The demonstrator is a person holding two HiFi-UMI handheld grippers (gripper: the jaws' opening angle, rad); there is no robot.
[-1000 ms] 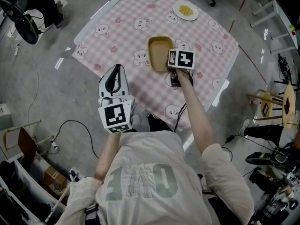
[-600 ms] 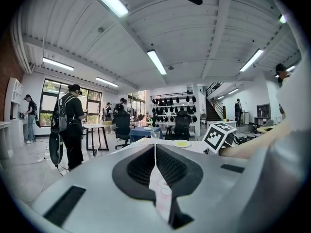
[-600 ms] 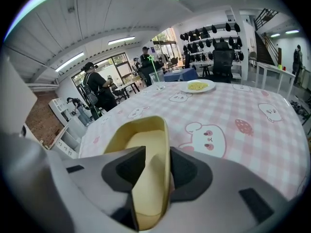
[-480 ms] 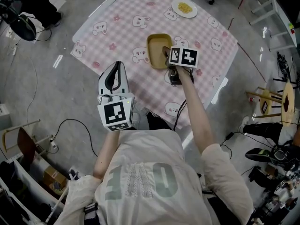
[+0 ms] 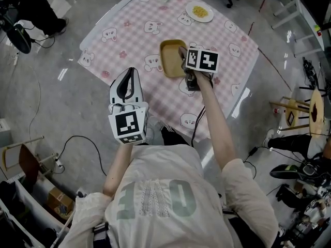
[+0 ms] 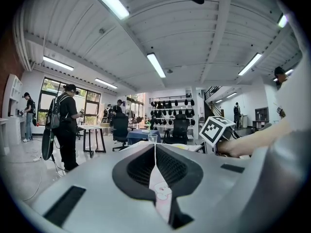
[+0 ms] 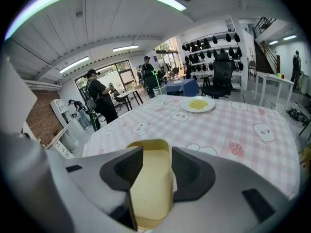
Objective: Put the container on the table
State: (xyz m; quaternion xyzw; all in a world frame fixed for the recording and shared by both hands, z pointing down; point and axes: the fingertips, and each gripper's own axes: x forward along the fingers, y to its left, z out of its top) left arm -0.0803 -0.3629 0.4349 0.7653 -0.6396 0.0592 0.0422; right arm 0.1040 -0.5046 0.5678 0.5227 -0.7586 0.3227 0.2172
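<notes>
Overhead, my right gripper (image 5: 182, 56) has just opened its jaws wide around the yellow container (image 5: 170, 58) sitting on the checked table (image 5: 129, 30), while the left gripper view shows my left gripper (image 6: 155, 154) closed on nothing, and the right gripper view shows a plate (image 7: 198, 104) beyond.

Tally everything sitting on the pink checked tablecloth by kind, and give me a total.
container: 1
plate with yellow food: 1
glass: 1
Total: 3
</notes>
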